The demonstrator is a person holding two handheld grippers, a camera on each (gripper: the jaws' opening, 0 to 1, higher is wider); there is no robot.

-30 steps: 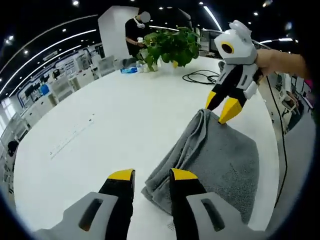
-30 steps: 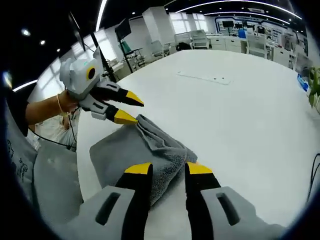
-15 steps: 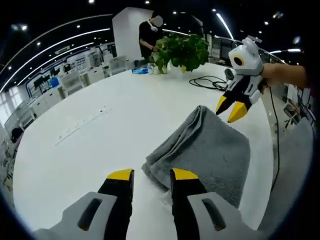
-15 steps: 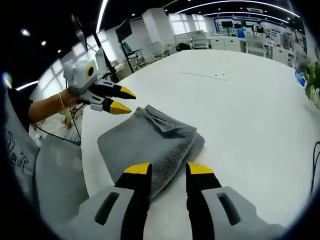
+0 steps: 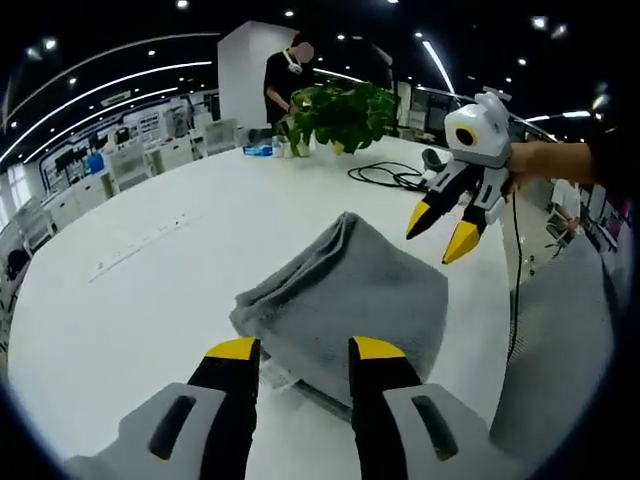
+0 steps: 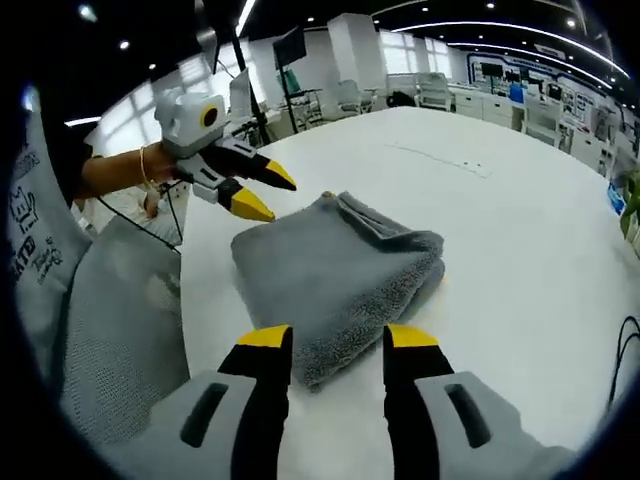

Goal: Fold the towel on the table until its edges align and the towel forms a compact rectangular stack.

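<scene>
Both grippers, left (image 5: 298, 350) and right (image 6: 338, 338), now hang spread and empty, lifted off the towel (image 5: 350, 300); it lies folded, perhaps finished.

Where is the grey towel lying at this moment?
The grey towel lies folded on the white table, just beyond the open left gripper, near the table's edge.

grey towel (image 5: 350, 300), folded, thick rectangular stack; flat on white table (image 5: 150, 260)
</scene>
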